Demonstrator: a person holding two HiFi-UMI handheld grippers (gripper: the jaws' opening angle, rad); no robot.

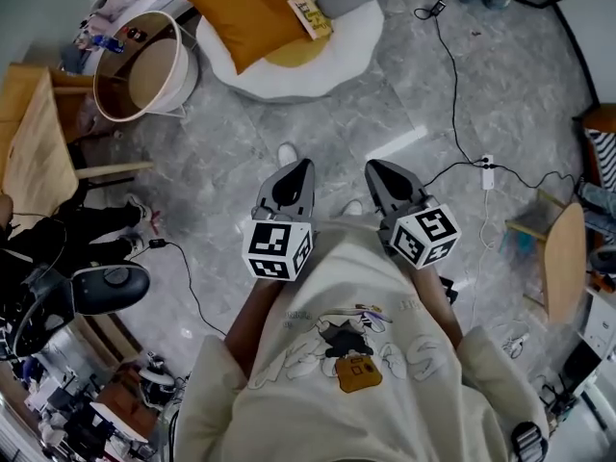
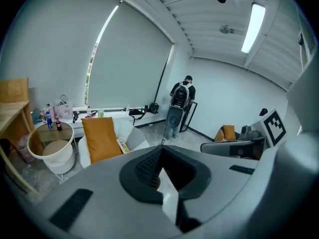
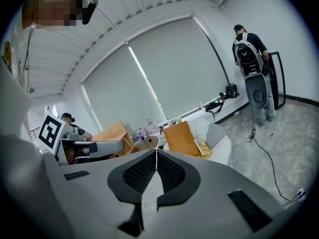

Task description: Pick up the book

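Book (image 1: pixel 310 14), seemingly, beside orange cushion (image 1: pixel 245 12) on chair (image 1: pixel 358 35).

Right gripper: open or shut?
Shut. Right gripper pads meet at the tips in its own view, nothing between them.

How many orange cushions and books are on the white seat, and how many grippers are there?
Orange cushion: 1
Book: 1
Grippers: 2, left gripper and right gripper
Total: 4
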